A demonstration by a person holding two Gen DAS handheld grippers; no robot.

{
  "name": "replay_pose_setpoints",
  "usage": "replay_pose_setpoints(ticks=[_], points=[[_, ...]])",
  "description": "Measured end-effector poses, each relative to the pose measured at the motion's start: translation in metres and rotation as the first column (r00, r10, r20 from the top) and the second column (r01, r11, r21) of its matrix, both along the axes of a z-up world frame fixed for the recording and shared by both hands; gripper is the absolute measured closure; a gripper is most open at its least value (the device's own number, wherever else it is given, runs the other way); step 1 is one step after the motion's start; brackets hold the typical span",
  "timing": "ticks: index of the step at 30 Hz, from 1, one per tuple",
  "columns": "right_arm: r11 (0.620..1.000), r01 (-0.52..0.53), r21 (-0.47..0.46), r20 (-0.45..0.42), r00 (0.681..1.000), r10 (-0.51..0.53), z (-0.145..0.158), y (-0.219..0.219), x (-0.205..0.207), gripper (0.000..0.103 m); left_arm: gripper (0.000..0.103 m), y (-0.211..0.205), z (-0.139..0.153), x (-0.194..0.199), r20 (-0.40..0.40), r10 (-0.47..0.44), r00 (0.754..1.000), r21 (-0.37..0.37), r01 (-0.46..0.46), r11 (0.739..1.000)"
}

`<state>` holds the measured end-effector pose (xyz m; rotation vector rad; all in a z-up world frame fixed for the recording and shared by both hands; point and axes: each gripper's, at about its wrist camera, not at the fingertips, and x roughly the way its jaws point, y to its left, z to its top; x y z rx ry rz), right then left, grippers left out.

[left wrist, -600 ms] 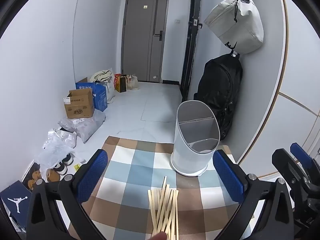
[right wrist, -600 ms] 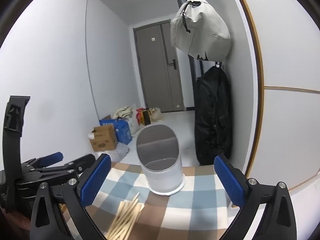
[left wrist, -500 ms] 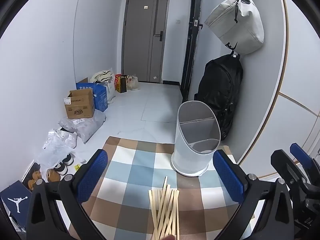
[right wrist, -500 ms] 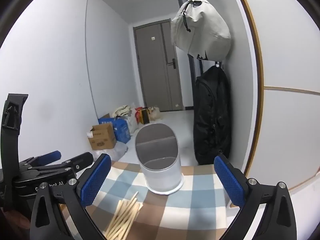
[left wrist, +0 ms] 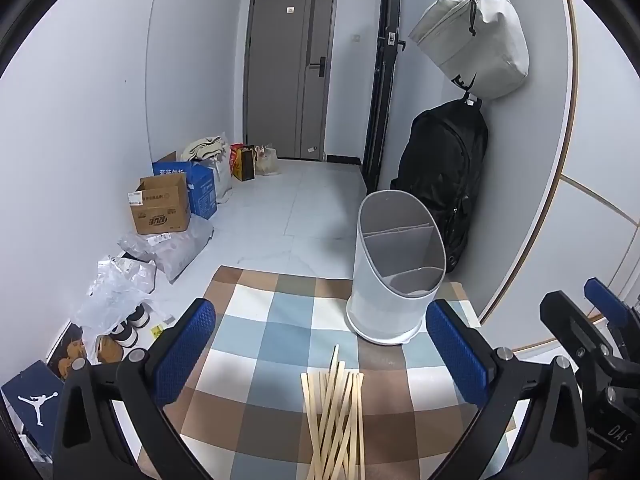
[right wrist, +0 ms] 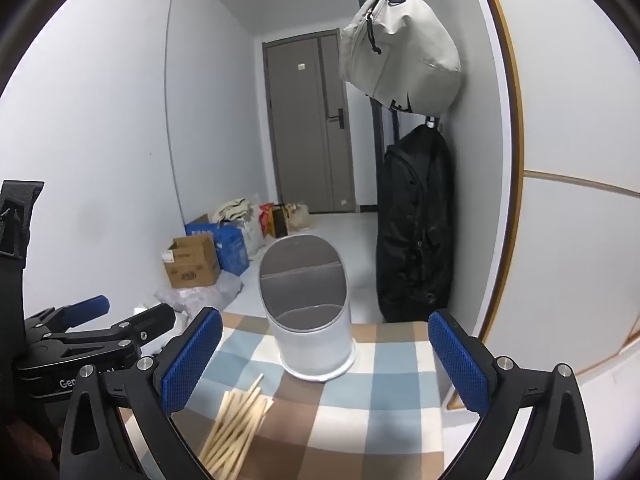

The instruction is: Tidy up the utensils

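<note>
chopsticks [left wrist: 334, 416]: near ends cut off by the bottom edge
holder [left wrist: 396, 264]: compartment floors hidden
box [left wrist: 160, 204]: print unreadable

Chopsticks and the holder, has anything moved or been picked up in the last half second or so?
A fingertip at the near end of the chopsticks has gone from the left view. The right gripper shifted slightly. Nothing was grasped; the pile, holder and open left gripper stayed put.

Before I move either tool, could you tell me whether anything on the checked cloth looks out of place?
Yes: the wooden chopsticks lie loose on the checked cloth, crossed over one another in an untidy pile, not in the white utensil holder behind them. It stands upright, its visible compartments holding nothing.
</note>
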<state>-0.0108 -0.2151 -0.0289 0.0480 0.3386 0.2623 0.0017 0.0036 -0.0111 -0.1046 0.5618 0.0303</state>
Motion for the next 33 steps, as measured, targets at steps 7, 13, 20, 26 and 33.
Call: replay_pose_setpoints(ticks=[7,13,20,26,33], points=[[1.000,0.015,0.002,-0.008,1.000,-0.015,-0.0004,-0.0025,0.0009,0.000,0.001,0.0009,-0.0007,0.0009,-0.002,-0.001,1.000,-0.002,0.001,1.000],[1.000,0.020,0.002,-0.014,1.000,-0.020,-0.0018,-0.0019,0.0001,0.000,0.001,0.0014,-0.0019,0.0011,-0.009,-0.008,1.000,-0.009,0.008,1.000],[1.000,0.025,0.002,-0.019,1.000,-0.025,-0.0009,-0.0036,0.0017,0.000,0.001,0.0009,-0.0030,0.0017,-0.014,-0.010,1.000,-0.012,0.009,1.000],[1.000,0.027,0.003,-0.025,0.999,-0.027,-0.0011,-0.0036,0.0034,0.000,0.001,-0.0011,-0.0027,0.0009,-0.009,-0.006,1.000,0.000,0.006,1.000],[1.000,0.028,-0.002,-0.021,0.999,-0.028,-0.0020,-0.0020,0.0028,0.000,0.001,-0.0021,-0.0026,0.0015,-0.007,-0.004,1.000,0.005,0.004,1.000]])
